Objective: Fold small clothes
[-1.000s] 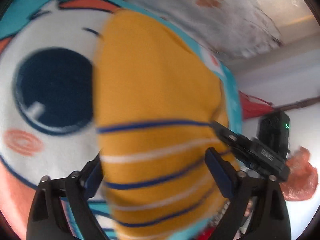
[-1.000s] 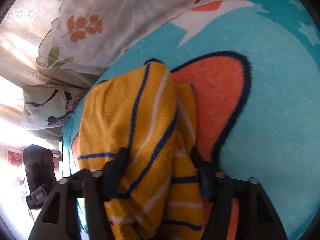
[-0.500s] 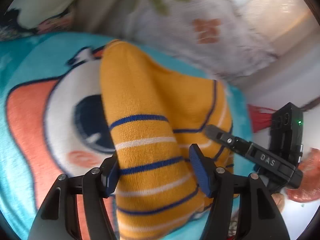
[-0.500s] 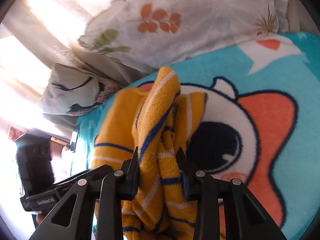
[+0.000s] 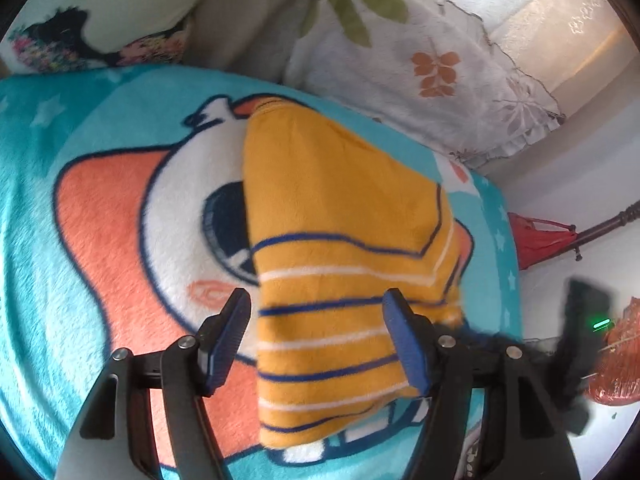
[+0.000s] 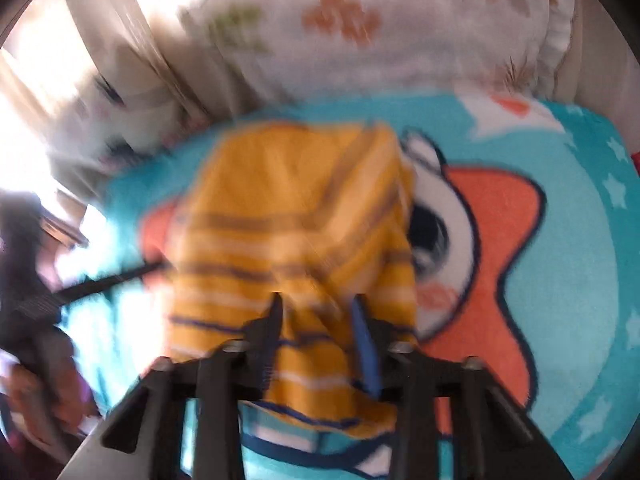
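The small mustard-yellow knit garment with thin navy and white stripes [image 5: 344, 280] lies draped on the fleece blanket printed with a turquoise ground and an orange-and-white cartoon face [image 5: 100, 240], spreading forward and away from both tools, its striped hem nearest the fingers and its plain yellow part farther ahead. In the left wrist view the left gripper [image 5: 316, 340] stands wide open, its blue-padded fingers [image 5: 226, 336] set on either side of the striped hem; the cloth passes between them with a gap on the left side, and whether the right pad touches it I cannot tell. In the right wrist view, which is blurred by motion, the right gripper [image 6: 320, 344] has its jaws drawn much closer together with a bunch of the striped cloth between them, and it seems to be pinching that fold, though the blur leaves the contact uncertain. Judged from this, the step in hand is laying a fold down; to do it well the held edge should be carried straight over so stripes meet stripes, kept low to the blanket, and the open left tool should take the hem squarely before any pull, so the cloth does not twist. Beyond the garment, ahead of both tools, sits a white pillow with orange and green leaf print [image 5: 420, 52], and off to the left gripper's right hangs something red [image 5: 540, 236]
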`<state>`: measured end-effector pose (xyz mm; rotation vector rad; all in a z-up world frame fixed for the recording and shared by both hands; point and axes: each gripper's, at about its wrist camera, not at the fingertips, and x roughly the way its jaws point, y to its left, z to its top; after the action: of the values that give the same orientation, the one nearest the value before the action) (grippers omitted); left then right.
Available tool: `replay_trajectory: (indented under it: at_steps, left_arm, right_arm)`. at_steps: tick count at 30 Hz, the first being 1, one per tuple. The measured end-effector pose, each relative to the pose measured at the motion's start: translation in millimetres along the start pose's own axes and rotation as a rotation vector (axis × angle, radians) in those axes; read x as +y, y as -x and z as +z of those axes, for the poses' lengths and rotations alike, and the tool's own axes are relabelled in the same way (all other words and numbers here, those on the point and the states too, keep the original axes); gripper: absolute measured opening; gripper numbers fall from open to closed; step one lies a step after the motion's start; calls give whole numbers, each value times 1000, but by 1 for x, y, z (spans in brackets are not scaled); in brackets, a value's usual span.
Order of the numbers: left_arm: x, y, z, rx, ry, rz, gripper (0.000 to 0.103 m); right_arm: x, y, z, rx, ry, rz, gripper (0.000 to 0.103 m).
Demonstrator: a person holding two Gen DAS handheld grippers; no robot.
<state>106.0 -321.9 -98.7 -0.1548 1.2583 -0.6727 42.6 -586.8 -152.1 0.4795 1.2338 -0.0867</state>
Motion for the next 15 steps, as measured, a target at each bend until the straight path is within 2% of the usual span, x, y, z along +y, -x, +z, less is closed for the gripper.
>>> replay_trajectory:
  at_steps: [2, 5, 7, 11, 15]
  left_arm:
    - [-10, -3, 9, -8, -36, -16, 68]
    - [-21, -15, 32, -34, -71, -15, 70]
    - [-24, -29, 48, -25, -71, -18, 70]
    - [-26, -58, 72, 7, -83, 26, 71]
    - [-29, -81, 72, 58, -114, 85, 71]
  right_arm:
    - [-15, -9, -10, 28, -24, -4, 19]
    - [-33, -9, -21, 39, -85, 41, 22]
    - [-39, -10, -28, 35, -106, 65, 24]
    - [-46, -8, -37, 13, -130, 80, 24]
    - [-36, -7, -39, 6, -103, 28, 24]
